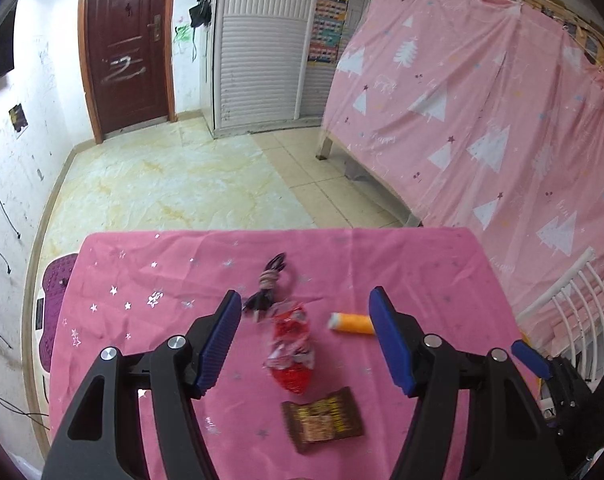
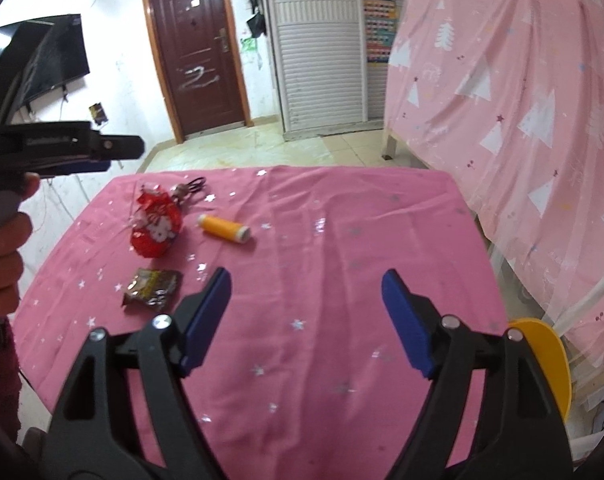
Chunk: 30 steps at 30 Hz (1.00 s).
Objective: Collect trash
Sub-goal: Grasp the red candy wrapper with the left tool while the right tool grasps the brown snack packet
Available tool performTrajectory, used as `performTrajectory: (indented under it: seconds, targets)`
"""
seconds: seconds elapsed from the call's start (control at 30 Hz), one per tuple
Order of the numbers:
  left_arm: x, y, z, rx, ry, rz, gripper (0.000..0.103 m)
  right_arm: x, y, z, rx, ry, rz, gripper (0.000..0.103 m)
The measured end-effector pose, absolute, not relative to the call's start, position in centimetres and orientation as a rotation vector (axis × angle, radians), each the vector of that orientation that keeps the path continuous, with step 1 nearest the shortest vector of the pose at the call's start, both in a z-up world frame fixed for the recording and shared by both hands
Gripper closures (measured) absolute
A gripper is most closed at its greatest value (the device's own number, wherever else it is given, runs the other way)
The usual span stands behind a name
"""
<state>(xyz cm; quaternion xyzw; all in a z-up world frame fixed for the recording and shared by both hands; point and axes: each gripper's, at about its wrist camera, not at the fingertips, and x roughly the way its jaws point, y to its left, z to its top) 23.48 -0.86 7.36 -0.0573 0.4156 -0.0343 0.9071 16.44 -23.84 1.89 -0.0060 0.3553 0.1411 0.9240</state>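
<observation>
Hovering left tongs [image 1: 302, 312], jaws apart, above crinkled red wrapper [image 1: 292, 354].

We see a brown door [image 1: 128, 46] at upper left, a pink curtain [image 1: 481, 112] right, a television [image 2: 42, 64] far left.

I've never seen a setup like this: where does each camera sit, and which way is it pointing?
Left wrist: rides the left gripper, open, looking down over the red wrapper.
Right wrist: rides the right gripper, open above bare pink tablecloth; the person's left hand shows.
Both share the wrapper, orange spool and door.
</observation>
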Motion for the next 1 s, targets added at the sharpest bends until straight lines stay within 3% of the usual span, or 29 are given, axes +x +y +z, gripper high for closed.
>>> performTrajectory:
  seconds: [0.4, 0.47, 0.63, 0.77, 1.0]
  targets:
    - [24.1, 0.2, 3.1, -0.124, 0.962, -0.106, 0.046, 16.4, -18.6, 1.3, -0.048, 0.768, 0.426, 0.027]
    - [24.2, 0.3, 2.4, -0.131, 0.984, -0.119, 0.05, 16.3, -17.6, 1.2, -0.055, 0.774, 0.457, 0.027]
    - [24.5, 0.3, 0.6, -0.162, 1.056, -0.19, 0.08, 16.3, -15.3, 0.9, -0.084, 0.794, 0.503, 0.023]
    - [23.8, 0.0, 0.3, -0.143, 1.046, -0.205, 0.086, 16.5, -13.6, 0.2, -0.112, 0.819, 0.532, 0.022]
    - [23.1, 0.9, 1.3, -0.156, 1.005, -0.191, 0.087, 16.5, -11.3, -0.4, -0.154, 0.851, 0.562, 0.022]
